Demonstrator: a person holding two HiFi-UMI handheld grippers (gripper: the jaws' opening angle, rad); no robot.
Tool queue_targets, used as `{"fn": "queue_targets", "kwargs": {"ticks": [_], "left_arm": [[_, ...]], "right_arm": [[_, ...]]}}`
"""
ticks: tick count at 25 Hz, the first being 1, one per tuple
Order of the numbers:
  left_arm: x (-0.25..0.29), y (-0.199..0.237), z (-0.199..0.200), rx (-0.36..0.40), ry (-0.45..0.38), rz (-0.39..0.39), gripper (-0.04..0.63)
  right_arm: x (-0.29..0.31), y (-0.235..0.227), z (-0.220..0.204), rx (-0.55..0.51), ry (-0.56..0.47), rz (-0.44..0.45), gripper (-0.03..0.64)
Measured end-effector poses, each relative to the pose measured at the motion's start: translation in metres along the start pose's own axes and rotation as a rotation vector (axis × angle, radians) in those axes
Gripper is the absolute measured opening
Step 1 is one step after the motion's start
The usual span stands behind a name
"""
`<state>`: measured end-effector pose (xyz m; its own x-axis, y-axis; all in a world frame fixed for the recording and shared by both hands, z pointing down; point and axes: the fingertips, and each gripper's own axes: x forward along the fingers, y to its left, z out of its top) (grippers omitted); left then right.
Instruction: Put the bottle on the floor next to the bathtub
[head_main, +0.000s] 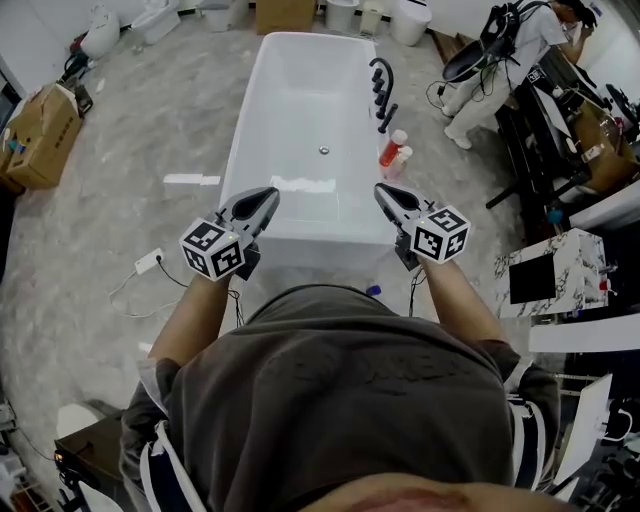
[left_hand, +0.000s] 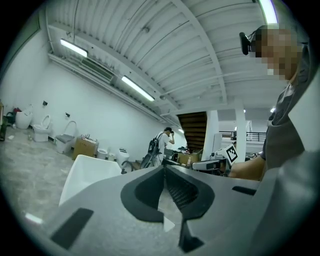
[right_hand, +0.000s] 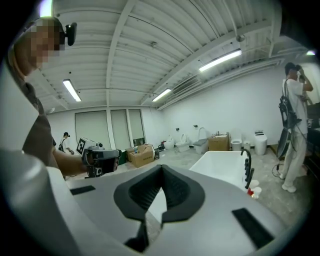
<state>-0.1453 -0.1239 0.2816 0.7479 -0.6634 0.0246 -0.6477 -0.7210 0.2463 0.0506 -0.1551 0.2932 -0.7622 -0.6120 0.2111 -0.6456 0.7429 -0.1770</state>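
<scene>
Red plastic with a white cap: that is the bottle (head_main: 393, 148). It stands upright with a paler bottle (head_main: 402, 162) touching or almost touching it. Both sit just beside the right-hand side of the bathtub (head_main: 320, 250), near the foot of the black faucet (head_main: 383, 90). From where I look they seem to be on the floor (head_main: 150, 130) rather than on the rim, though their bases are too small to be sure. If so, the job looks as good as done.

The left hand-held gripper (head_main: 268, 194) is closed, tips meeting, with nothing between them. The right hand-held gripper (head_main: 384, 191) is closed and empty too. Both are held up over the near end of the bathtub, well apart from the bottles, pointing roughly level across the room.

A small blue thing (head_main: 373, 291) shows at the near end of the bathtub, just past the person's shirt. Too much of it is hidden to say what it is.

The bottle I judge light, a stiff-walled plastic that would give a little under a hard squeeze. Its smooth, round sides could slip or twist between flat pads. It is tall for its base, so a nudge could topple it against its neighbour. The best hold would be across the body at about mid-height, below the cap, coming in from the open side away from the faucet. The jaws would have to open first.
</scene>
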Motion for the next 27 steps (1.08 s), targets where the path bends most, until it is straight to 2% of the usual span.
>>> {"fn": "queue_targets", "kwargs": {"ticks": [6,27], "left_arm": [[0.003,-0.001,0.002,-0.005,-0.006,-0.007,0.014],[0.009,-0.004,-0.004,-0.024,-0.014,-0.012,0.014]], "right_arm": [[0.0,-0.001,-0.003,-0.064,0.014,-0.02,-0.009],[0.003,-0.005,-0.005,-0.089,0.016,-0.021,-0.009]]}}
